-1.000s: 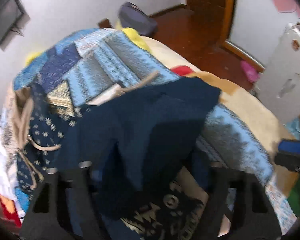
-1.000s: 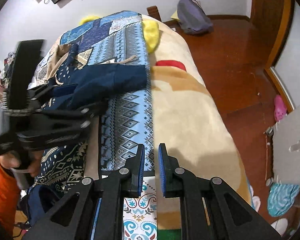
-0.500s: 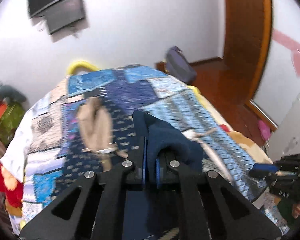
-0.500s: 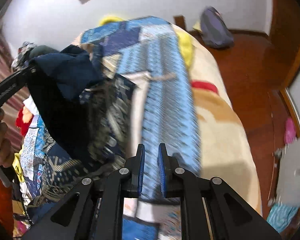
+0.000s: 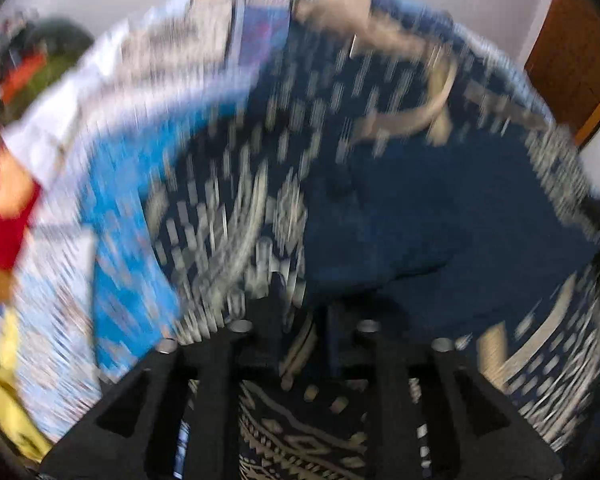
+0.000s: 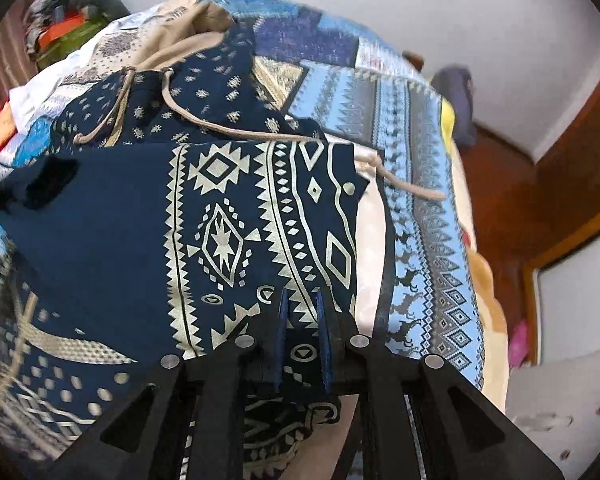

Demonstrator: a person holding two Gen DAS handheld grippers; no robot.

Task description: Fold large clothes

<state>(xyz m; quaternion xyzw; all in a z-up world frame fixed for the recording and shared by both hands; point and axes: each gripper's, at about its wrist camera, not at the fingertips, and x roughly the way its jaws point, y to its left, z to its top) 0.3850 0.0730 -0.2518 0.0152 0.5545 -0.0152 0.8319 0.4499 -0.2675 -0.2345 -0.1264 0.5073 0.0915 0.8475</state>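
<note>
A navy hooded garment [image 6: 228, 216] lies spread across the patchwork bedspread [image 6: 420, 208] that covers the bed, its bulk toward the near edge and left side as the right wrist camera sees it. The cloth is dark blue, printed in cream with bands of zigzags, diamonds, triangles and dots. A plain navy panel without print sits on the left part of the garment, folded over the patterned front. Toward the far end of the bed the hood [image 6: 188, 36] opens to show a tan lining, and the fabric around it carries smaller scattered cream motifs. A beige drawstring [image 6: 260, 132] runs from the hood across the garment and trails onto the blue banded part of the bedspread.

The right claw [image 6: 302, 312] sits low over the near hem of the garment; its blue-padded fingers [image 6: 281, 320] stand a little apart with patterned cloth showing between them, and whether they pinch that cloth cannot be told.

The left wrist view is heavily smeared. In it the left claw [image 5: 300, 304] is over the same garment [image 5: 420, 232], dark navy fabric filling the frame ahead and to the right, the tan hood lining and drawstring [image 5: 412, 120] visible farther off. The fingers appear spread with printed fabric lying beneath and between them, though the blur leaves their grip uncertain.

A yellow pillow [image 6: 446, 120] lies at the far right edge of the bed, and a wooden floor [image 6: 500, 184] lies past it.
</note>
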